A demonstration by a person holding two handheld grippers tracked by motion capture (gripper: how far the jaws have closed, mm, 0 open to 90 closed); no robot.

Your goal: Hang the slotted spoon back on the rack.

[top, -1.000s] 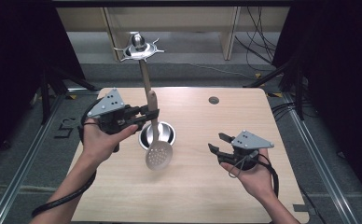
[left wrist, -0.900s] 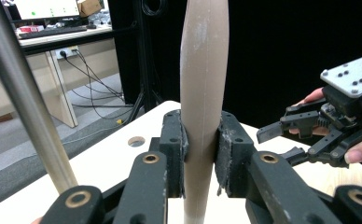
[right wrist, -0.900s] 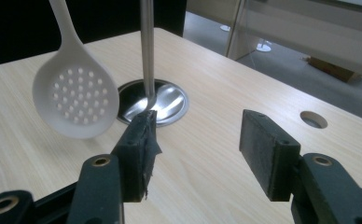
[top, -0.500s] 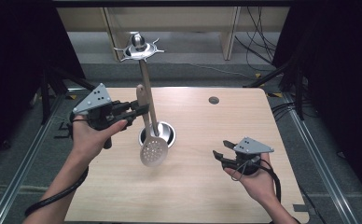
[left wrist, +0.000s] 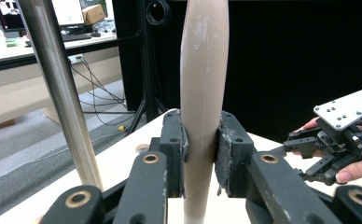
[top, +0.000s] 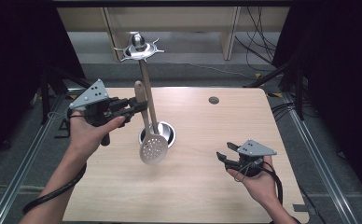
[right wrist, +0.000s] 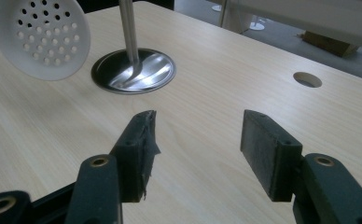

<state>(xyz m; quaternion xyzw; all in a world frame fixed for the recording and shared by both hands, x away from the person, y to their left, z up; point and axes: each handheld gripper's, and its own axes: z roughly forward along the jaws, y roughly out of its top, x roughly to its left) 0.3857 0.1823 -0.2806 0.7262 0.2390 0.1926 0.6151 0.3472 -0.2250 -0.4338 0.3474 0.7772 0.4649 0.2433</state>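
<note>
A slotted spoon with a wooden handle (top: pixel 141 95) and a round perforated head (top: pixel 153 149) hangs in the air over the table. My left gripper (top: pixel 139 108) is shut on its handle (left wrist: pixel 201 107), at the table's left. The white perforated head (right wrist: pixel 41 37) floats just left of a metal utensil stand. That stand has a round steel base (top: pixel 163 133), an upright pole (top: pixel 147 88) and a hook crown (top: pixel 138 45). My right gripper (top: pixel 222 156) is open and empty, low over the table's right front; its jaws (right wrist: pixel 195 140) point toward the stand base (right wrist: pixel 135 70).
A small round hole (top: pixel 213 100) sits in the wooden tabletop (top: pixel 202 196) toward the far right. Black frames and cables surround the table. In the left gripper view, the right gripper (left wrist: pixel 330 154) shows at the right.
My left gripper has lifted the slotted spoon upward and leftward, away from the stand base. The right gripper has drifted nearer the front edge.
</note>
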